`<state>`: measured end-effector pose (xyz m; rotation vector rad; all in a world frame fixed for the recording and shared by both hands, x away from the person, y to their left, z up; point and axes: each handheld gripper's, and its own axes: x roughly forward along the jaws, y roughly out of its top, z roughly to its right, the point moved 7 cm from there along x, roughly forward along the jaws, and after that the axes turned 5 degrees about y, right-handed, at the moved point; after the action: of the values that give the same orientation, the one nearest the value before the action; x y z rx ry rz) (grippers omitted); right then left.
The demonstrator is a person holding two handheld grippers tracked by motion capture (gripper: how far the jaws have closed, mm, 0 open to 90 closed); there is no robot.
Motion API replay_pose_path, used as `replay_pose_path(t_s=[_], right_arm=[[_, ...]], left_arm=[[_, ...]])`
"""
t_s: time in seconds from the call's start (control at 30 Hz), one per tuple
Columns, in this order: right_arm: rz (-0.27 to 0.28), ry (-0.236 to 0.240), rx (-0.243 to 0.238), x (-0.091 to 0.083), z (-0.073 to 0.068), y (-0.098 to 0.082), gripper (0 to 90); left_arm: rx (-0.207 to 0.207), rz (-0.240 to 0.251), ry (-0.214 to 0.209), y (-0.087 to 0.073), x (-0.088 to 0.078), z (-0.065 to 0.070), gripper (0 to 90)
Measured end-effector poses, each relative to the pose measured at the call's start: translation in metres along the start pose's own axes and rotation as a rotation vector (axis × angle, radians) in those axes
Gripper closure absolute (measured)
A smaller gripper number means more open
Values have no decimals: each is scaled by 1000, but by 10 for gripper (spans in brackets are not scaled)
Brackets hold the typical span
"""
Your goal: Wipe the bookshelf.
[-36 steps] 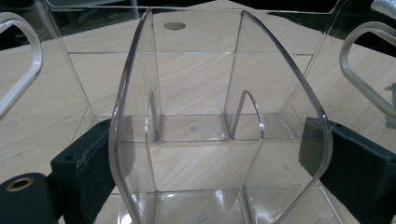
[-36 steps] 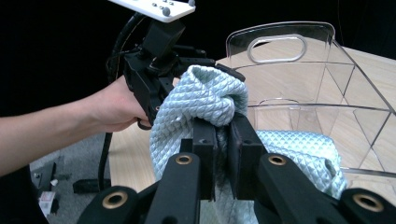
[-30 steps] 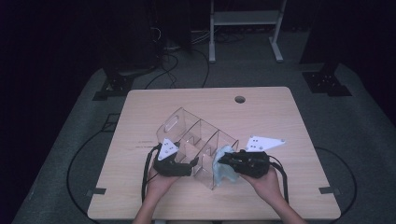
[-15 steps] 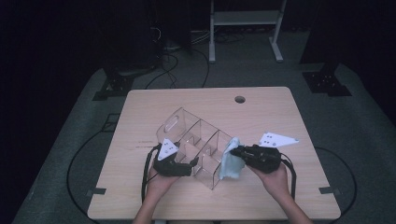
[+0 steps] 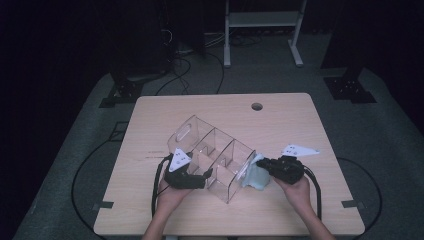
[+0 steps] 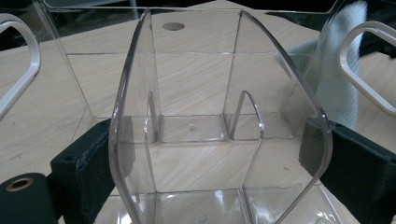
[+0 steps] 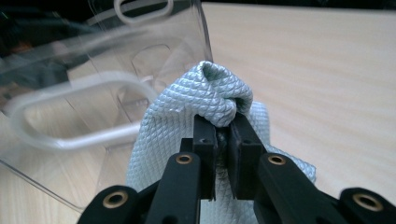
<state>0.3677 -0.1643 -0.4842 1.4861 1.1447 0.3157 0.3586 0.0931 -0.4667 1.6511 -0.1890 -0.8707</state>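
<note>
A: Start big. Light wooden table (image 5: pixel 280 125), rectangular, a round hole near its far edge. On it, a clear plastic organiser with dividers and oval handle cut-outs (image 5: pixel 215 160), lying skewed across the near half of the top.

B: Hands?

A: Both forearms enter from the near edge. Left hand (image 5: pixel 170 192) low, near the table edge, its black left gripper (image 5: pixel 209 175) pointing level into the organiser's near-left end. Right hand (image 5: pixel 297 187) at the organiser's right end, the black right gripper (image 5: pixel 260 164) aimed leftward at the end wall.

B: Left jaws?

A: In the left gripper view the two black jaws stand one on either side of the organiser (image 6: pixel 219 116), against the outside of its clear walls. They are closed on it across its width; the box sits between them, dividers running away from the camera.

B: Right jaws?

A: Nearly together, pinching a pale blue-grey quilted cloth (image 7: pixel 205 100). A bunched fold sticks out past the tips, the rest hangs below.

B: Where is the cloth?

A: In the high view, the cloth (image 5: pixel 254 176) is just beside the organiser's right end wall, seemingly touching it, its lower part on or close to the table.
</note>
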Motion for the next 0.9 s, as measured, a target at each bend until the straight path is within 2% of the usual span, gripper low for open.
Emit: replay_pose_path(t_s=[0.2, 0.4, 0.5, 0.53, 0.57, 0.67, 0.73, 0.9], right_arm=[[-54, 12, 31, 15, 4, -23, 824], [-17, 22, 24, 10, -1, -13, 824], [-21, 24, 28, 13, 1, -16, 824], [-27, 24, 30, 15, 2, -19, 824], [-61, 11, 21, 19, 3, -26, 824], [-83, 11, 28, 23, 5, -32, 823], [-82, 12, 30, 22, 5, -31, 823], [-24, 24, 3, 13, -3, -14, 824]], left_arm=[[2, -2, -1, 0, 0, 0, 70], [2, 0, 1, 0, 0, 0, 70], [3, 0, 0, 0, 0, 0, 70], [2, 1, 0, 0, 0, 0, 70], [2, 1, 0, 0, 0, 0, 70], [1, 3, 1, 0, 0, 0, 70], [2, 2, 0, 0, 0, 0, 70], [-1, 4, 0, 0, 1, 0, 70]])
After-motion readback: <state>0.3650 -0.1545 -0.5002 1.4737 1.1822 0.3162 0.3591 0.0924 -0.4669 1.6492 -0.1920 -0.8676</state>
